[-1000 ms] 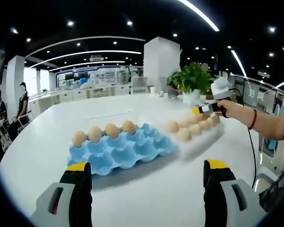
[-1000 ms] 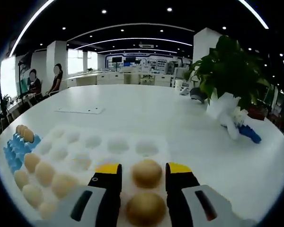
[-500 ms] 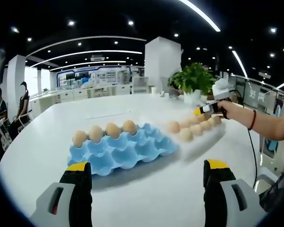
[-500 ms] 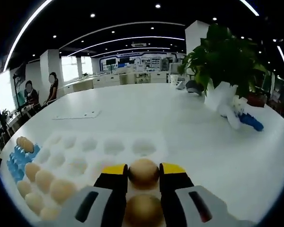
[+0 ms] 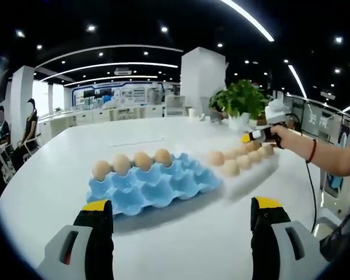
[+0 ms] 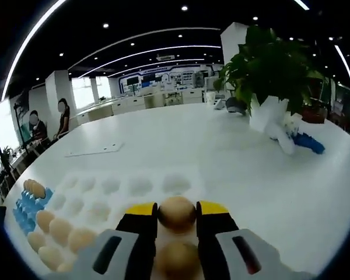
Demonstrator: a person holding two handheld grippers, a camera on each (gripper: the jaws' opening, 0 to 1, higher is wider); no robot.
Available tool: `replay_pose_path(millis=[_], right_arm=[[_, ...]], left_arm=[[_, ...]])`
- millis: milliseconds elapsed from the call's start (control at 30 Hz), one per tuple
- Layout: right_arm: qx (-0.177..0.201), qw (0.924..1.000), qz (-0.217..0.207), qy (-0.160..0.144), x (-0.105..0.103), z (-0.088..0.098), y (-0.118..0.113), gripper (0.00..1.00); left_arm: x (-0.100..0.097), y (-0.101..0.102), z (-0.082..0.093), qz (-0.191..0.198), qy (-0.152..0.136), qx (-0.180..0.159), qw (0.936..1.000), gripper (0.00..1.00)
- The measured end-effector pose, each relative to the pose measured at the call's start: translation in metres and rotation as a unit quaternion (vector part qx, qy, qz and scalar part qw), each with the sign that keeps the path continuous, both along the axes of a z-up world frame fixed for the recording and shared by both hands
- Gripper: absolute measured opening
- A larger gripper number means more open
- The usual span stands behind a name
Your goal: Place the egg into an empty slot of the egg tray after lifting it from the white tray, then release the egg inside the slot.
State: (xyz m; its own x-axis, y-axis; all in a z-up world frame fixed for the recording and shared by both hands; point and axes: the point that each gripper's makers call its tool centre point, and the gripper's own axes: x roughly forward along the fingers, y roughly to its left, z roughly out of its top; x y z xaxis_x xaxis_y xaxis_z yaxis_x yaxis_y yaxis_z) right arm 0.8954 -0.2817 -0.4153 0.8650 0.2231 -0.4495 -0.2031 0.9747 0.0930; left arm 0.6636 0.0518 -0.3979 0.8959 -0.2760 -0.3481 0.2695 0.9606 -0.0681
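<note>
In the right gripper view my right gripper [image 6: 177, 207] is shut on a brown egg [image 6: 177, 216], just above the near edge of the white tray [image 6: 141, 185]. A second egg [image 6: 175, 258] lies below it between the jaws. The blue egg tray [image 5: 154, 185] sits mid-table with several eggs [image 5: 132, 163] along its far row and its near slots empty. My left gripper [image 5: 181, 205] hangs open in front of the blue tray, holding nothing. From the left gripper view, the right gripper [image 5: 254, 137] sits at the white tray's [image 5: 251, 170] far end in a person's hand [image 5: 282, 135].
More eggs [image 6: 59, 231] fill the white tray's left side. The blue tray's corner [image 6: 24, 205] shows at far left. A potted plant [image 6: 269, 70] and a blue object [image 6: 308, 143] stand on the table to the right. A paper sheet [image 6: 93, 150] lies farther back. People sit far left.
The right gripper's jaws have come together on the egg, which they earlier only straddled. Its view has shifted slightly. The left gripper has stayed nearly still.
</note>
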Motion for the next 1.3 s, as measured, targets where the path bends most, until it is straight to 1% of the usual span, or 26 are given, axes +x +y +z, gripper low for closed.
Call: replay_pose_path(millis=[67, 133, 200, 300, 500, 533, 633, 700, 767, 900, 1067, 1100, 1167, 1267, 1300], right_arm=[[0.001, 1.0, -0.002, -0.001, -0.001, 0.002, 0.0, 0.27], [-0.005, 1.0, -0.002, -0.008, 0.009, 0.006, -0.003, 0.27], [-0.01, 0.9999, -0.002, -0.013, 0.004, 0.01, -0.003, 0.27], [-0.007, 0.9999, -0.002, -0.011, -0.002, 0.009, -0.001, 0.27], [-0.006, 0.9999, 0.0, -0.009, 0.007, 0.009, -0.002, 0.27], [-0.005, 0.9999, 0.001, -0.01, 0.001, 0.01, 0.0, 0.27], [-0.002, 0.9999, 0.005, -0.012, 0.002, 0.012, 0.003, 0.27], [-0.003, 0.9999, 0.008, -0.014, -0.003, 0.013, 0.006, 0.27], [-0.003, 0.9999, 0.01, -0.013, 0.001, 0.014, 0.008, 0.27], [-0.011, 0.9997, 0.013, -0.015, -0.001, 0.016, 0.013, 0.27], [-0.009, 0.9997, 0.014, -0.017, -0.002, 0.018, 0.014, 0.27], [-0.006, 0.9997, 0.016, -0.018, 0.005, 0.02, 0.014, 0.27], [-0.004, 0.9997, 0.016, -0.019, -0.002, 0.022, 0.017, 0.27], [-0.003, 0.9994, 0.03, -0.02, -0.006, 0.025, 0.03, 0.27], [-0.003, 0.9992, 0.034, -0.021, -0.002, 0.027, 0.034, 0.27]], left_arm=[[0.0, 0.0, 0.0, 0.0, 0.0, -0.001, 1.0, 1.0], [0.0, -0.004, 0.0, -0.005, 0.001, -0.003, 1.0, 1.0], [0.0, -0.005, 0.001, -0.009, -0.001, -0.003, 1.0, 1.0], [0.0, -0.007, 0.003, -0.014, -0.004, -0.012, 0.9998, 1.0], [0.0, -0.006, 0.004, -0.014, -0.005, -0.008, 0.9999, 1.0], [0.0, -0.006, 0.004, -0.014, -0.005, -0.009, 0.9999, 1.0], [0.0, -0.006, 0.004, -0.015, -0.005, -0.008, 0.9998, 1.0], [0.0, -0.007, 0.004, -0.018, -0.004, -0.007, 0.9998, 1.0], [0.0, -0.008, 0.004, -0.02, -0.004, -0.006, 0.9998, 1.0], [0.0, -0.009, 0.004, -0.022, -0.004, -0.006, 0.9997, 1.0], [0.001, -0.008, 0.005, -0.021, -0.005, -0.006, 0.9998, 1.0], [0.001, -0.009, 0.005, -0.021, -0.005, -0.006, 0.9997, 1.0], [0.0, -0.009, 0.005, -0.022, -0.005, -0.007, 0.9997, 1.0], [0.0, -0.01, 0.004, -0.023, -0.003, -0.005, 0.9997, 1.0], [0.0, -0.01, 0.004, -0.023, -0.003, -0.004, 0.9997, 1.0]])
